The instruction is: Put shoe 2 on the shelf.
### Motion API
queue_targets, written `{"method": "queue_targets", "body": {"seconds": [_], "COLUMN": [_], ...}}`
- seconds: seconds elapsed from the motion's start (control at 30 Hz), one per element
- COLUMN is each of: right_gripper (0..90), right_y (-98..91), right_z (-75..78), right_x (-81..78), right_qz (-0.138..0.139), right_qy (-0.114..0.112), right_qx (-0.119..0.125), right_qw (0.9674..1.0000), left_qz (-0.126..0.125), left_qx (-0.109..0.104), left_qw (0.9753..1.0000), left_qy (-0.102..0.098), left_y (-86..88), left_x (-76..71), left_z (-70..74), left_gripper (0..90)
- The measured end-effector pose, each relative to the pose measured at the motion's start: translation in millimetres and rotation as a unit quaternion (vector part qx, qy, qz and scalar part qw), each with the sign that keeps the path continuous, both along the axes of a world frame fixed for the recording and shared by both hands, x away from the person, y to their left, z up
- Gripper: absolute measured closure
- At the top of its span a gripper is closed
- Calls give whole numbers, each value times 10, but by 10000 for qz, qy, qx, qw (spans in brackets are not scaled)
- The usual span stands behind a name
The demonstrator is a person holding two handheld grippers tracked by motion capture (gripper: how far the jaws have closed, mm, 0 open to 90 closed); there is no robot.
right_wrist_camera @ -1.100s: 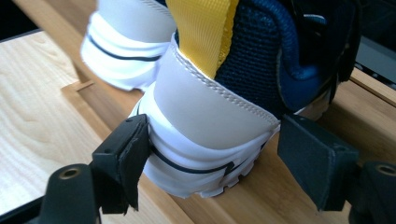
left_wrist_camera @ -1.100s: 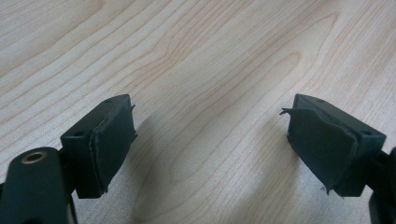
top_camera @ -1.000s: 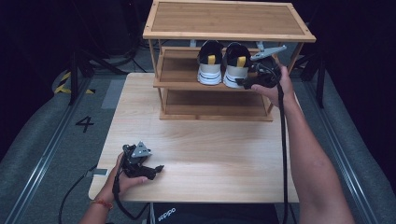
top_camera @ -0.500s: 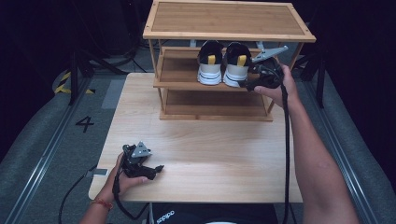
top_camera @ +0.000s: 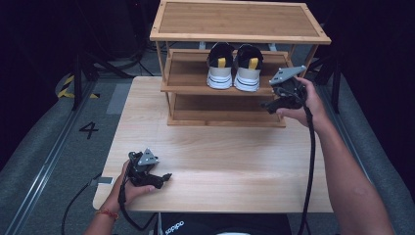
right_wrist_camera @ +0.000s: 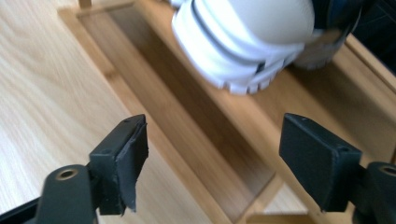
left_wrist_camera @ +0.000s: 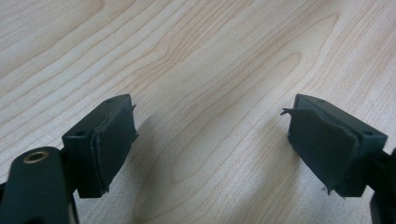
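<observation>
Nearest to the person, the left gripper (top_camera: 147, 171) rests in the left hand (top_camera: 131, 183) on the wooden table (top_camera: 235, 156), close to the table's near edge and well apart from the shoe rack (top_camera: 240, 58). In the left gripper view its jaws stand wide apart with bare wood grain between them; the pads (left_wrist_camera: 112, 140) hold nothing, and the rubber on them looks frayed at the edges. Between this gripper and the rack lies a broad stretch of open tabletop.

Farther on, the right gripper (top_camera: 281, 95) is held in the right hand (top_camera: 306, 103) just beside the rack's right end, level with its middle shelf (top_camera: 191, 81). Its cable (top_camera: 309, 161) trails back along the forearm toward the near edge. In the right gripper view its jaws also gape wide and grip nothing; they frame the front lip of the shelf, with the white sole of the nearer shoe (right_wrist_camera: 243, 42) just beyond.

The pair of shoes (top_camera: 234, 66) sits side by side on the middle shelf, heels toward the person, under the rack's top board (top_camera: 240, 19). The bottom shelf (top_camera: 225, 105) below them is open.
</observation>
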State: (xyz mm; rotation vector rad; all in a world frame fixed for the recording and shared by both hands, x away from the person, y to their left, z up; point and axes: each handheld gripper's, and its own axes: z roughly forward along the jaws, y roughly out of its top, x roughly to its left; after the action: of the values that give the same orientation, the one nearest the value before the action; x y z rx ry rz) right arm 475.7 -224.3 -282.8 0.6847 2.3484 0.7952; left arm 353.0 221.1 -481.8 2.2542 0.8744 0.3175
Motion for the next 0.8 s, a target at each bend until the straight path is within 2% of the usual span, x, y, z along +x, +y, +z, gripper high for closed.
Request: {"method": "queue_targets", "body": {"seconds": [0.13,0.17,0.2,0.27,0.43,0.6,0.8], "right_gripper": [234,234,233,234,236,240,248], "right_y": [-151,-151,-217,-243,-420,-569,-730], "right_z": [-109,-109,-169,-192,-407,-573,-812], "right_x": [-165,-165,-236,-263,-469,-639,-835], "right_qz": [-17,-17,-35,-32,-56,-63,-152], "right_qy": [-2,-2,43,38,105,203,226], "right_qx": [-78,-78,-120,-148,-325,-214,-294], "right_qw": [10000,10000,9999,9999,9994,9995,9992], "left_qz": [18,18,18,13,25,39,40], "left_qx": [-11,-11,-10,10,4,-24,-25], "left_qw": [10000,10000,10000,10000,10000,10000,10000], "left_qy": [-3,-3,-3,-5,-11,10,16], "left_y": [-2,-2,-2,-1,-1,-4,-4], "left_x": [-3,-3,-3,-2,-3,-6,-6], "left_z": [0,0,0,2,2,-1,-1], "left_gripper": [155,155,156,155,155,155,155]}}
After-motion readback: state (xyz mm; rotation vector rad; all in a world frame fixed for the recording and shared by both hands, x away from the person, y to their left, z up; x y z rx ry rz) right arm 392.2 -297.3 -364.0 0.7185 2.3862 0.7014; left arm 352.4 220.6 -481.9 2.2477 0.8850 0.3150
